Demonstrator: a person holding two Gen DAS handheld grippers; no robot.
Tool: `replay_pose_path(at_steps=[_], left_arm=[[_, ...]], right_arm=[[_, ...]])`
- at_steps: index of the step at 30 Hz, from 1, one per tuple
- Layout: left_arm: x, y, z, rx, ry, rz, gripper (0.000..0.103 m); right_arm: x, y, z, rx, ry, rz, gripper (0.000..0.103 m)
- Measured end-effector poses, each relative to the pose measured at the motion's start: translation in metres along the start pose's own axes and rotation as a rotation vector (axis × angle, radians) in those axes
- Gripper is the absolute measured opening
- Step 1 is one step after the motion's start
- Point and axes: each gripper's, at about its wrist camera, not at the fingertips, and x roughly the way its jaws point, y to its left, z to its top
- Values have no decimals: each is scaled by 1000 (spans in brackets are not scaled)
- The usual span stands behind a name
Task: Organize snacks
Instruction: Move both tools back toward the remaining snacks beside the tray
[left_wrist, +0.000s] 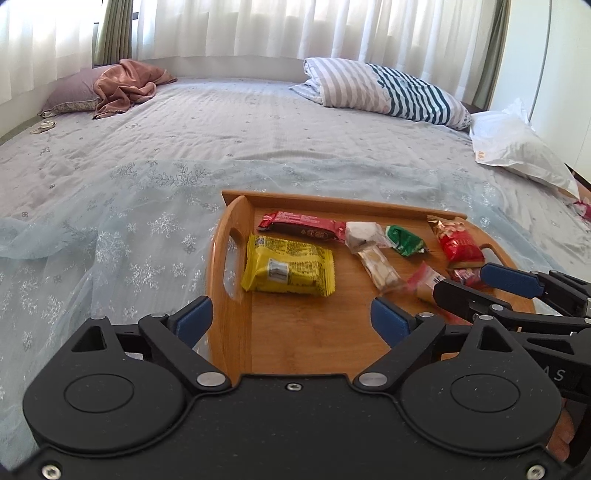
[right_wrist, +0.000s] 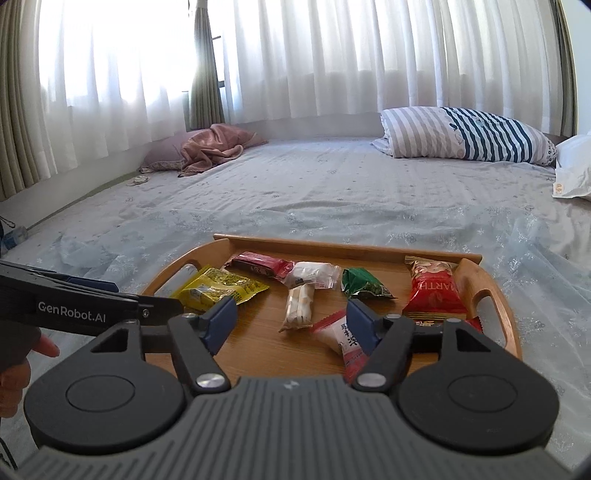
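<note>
I've got a wooden tray sitting on the bed, on a sheer snowflake cloth, with all the snacks inside it. My left gripper hovers over the tray's near left corner, fingers spread apart, gripping nothing. My right gripper hovers over the tray's near middle, fingers also apart, empty; a red-and-white candy packet lies on the tray floor just by its right finger, partly hidden behind it. I can't tell if they touch.

Snack layout, from the left wrist view: yellow packet near the left handle, dark red bar behind it along the far wall, clear-wrapped white biscuit pack in the middle, another clear white pack just behind that, green wrapper to the right, big red bag by the right handle. Everything lies flat.

Far side of bed: striped pillow, pink blanket, white bag.
</note>
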Motion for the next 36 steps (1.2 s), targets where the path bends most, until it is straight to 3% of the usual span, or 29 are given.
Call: replay_pose_path(at_steps=[7,15,20,36], left_arm=[[-28,-1,-21,-16,-3,-26,93],[-57,-9,-38,40,-35,-8,99],[-70,-12,-41,41,-34,-17,99],[-101,-15,-74,30,-3,-30,100]], right_arm=[[-29,9,-17,-73,-28,16,88],[-52,14,-35,-114,-40,23,94],[-62,15,-43,-125,-44,28,103],[-82,14,-74,-121,-21,24,103]])
